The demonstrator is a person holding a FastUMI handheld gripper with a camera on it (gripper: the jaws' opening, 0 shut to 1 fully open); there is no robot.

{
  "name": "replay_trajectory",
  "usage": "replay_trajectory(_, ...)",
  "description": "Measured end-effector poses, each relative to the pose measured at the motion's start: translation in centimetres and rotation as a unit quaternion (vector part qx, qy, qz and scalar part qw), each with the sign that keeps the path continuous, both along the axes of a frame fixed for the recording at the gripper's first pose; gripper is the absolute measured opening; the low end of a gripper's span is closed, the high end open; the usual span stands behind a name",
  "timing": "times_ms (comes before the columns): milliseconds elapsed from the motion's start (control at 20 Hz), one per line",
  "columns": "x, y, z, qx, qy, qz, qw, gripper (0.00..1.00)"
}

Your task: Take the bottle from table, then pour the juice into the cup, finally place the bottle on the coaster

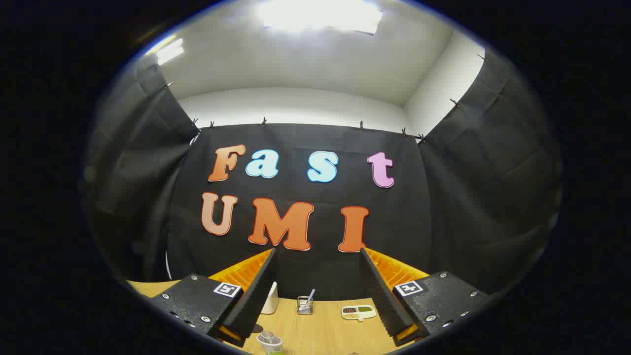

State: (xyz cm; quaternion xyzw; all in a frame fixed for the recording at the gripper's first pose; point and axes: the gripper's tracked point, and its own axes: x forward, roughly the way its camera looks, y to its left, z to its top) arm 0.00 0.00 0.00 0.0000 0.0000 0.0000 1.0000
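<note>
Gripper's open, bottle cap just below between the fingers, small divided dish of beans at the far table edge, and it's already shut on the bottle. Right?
Not shut. In the gripper view the gripper stands open with its fingers wide apart, and the bottle sits below between them, untouched. The divided dish does lie at the far edge of the table.

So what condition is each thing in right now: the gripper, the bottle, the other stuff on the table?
gripper: fingers wide open, holding nothing.
bottle: upright on the table, between the fingers, untouched.
white container: upright beyond the fingers.
wire holder: upright, something sticking out.
small dish: flat, two fillings.
</note>
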Motion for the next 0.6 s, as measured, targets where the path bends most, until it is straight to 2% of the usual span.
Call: replay_trajectory(600, 0.0, 1.3, -0.1, -0.004, -0.002, 0.010, 1.000, 0.98)
